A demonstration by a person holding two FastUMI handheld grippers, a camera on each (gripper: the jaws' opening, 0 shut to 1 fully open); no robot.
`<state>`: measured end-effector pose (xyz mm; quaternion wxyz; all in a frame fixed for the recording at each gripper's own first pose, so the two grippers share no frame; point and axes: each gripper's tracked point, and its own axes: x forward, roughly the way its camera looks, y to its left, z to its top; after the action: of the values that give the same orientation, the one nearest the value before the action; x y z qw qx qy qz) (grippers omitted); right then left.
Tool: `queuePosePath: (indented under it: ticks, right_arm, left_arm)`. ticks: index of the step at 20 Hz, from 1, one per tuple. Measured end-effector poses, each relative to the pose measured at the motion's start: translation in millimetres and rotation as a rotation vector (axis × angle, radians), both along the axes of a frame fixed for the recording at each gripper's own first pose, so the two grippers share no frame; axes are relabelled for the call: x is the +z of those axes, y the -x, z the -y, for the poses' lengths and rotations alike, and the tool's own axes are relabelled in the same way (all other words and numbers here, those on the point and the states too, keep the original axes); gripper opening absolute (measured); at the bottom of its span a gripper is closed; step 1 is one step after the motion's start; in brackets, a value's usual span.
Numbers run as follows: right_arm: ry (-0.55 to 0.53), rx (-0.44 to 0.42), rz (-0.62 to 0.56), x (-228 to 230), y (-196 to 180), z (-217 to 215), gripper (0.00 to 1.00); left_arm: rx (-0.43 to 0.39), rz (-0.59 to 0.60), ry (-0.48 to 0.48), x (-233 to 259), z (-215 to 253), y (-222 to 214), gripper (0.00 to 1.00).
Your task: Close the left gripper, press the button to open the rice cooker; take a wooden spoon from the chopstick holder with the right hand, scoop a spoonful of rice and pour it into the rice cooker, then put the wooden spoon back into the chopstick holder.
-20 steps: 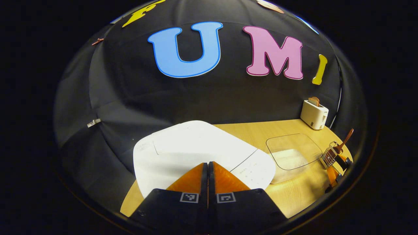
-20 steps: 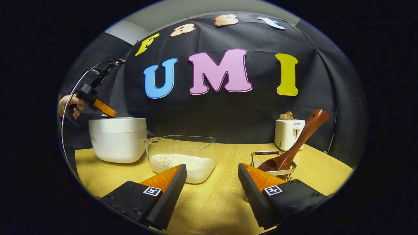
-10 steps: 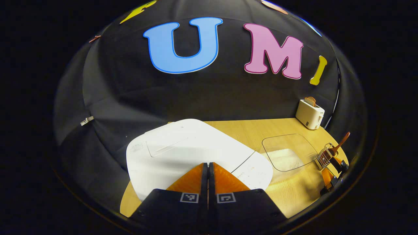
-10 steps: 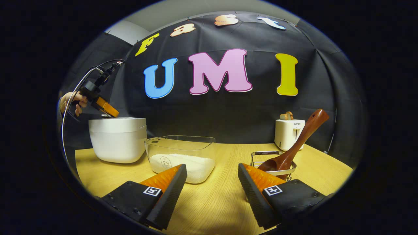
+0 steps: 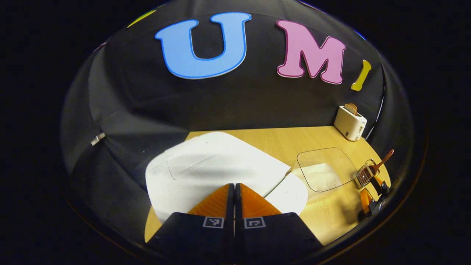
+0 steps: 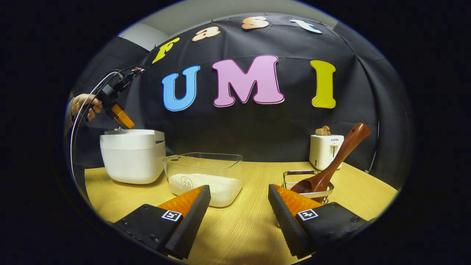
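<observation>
The left gripper (image 5: 234, 186) has its fingers pressed together with nothing between them, tips just above the front of the cooker (image 5: 217, 169) lid; whether they touch it cannot be told. In the right gripper view that gripper (image 6: 125, 123) slants down onto the cooker's (image 6: 133, 156) top, held by a hand (image 6: 85, 106), and the lid's front edge stands a little lifted from the body. Right of the closed tips the table (image 5: 290, 138) lies bare up to the rice box (image 5: 323, 169), with the toaster (image 5: 350, 123) far off at the table's back edge. The right gripper (image 6: 239, 193) hovers low over the table (image 6: 239, 228) with its fingers wide apart and empty, open wood running ahead between them. The rice box (image 6: 203, 177) stands just beyond its left finger, the cooker farther left behind it. The holder (image 6: 308, 186) sits just beyond its right finger, near the table's right edge, with the spoon (image 6: 333, 162) resting bowl-down in it, handle leaning up and right toward the toaster (image 6: 325, 149).
</observation>
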<state>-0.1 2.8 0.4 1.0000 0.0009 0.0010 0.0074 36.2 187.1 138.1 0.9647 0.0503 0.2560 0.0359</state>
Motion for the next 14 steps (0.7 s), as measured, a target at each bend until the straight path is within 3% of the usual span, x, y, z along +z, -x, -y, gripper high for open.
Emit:
queuePosePath:
  ticks: [3,6,10,11,14]
  right_arm:
    - [0.0,0.0,0.0,0.3,0.2,-0.2,0.98]
    - [-0.001,0.01,0.001,0.3,0.4,-2.5,0.98]
    - [-0.001,0.019,0.002,0.6,1.7,-3.8,0.98]
    - [-0.001,0.018,0.004,1.1,2.6,-3.6,0.98]
    - [-0.004,0.045,0.028,7.7,7.7,-6.9,0.98]
  left_arm:
    - [0.072,0.173,-0.134,50.9,-20.5,-6.8,0.06]
    - [0.153,0.372,-0.2,96.1,-39.0,-7.4,0.06]
    - [0.201,0.655,-0.165,141.9,-47.4,16.5,0.09]
    - [0.203,0.705,-0.144,145.5,-43.8,23.5,0.13]
    - [0.182,0.772,-0.046,123.6,-18.5,45.8,0.63]
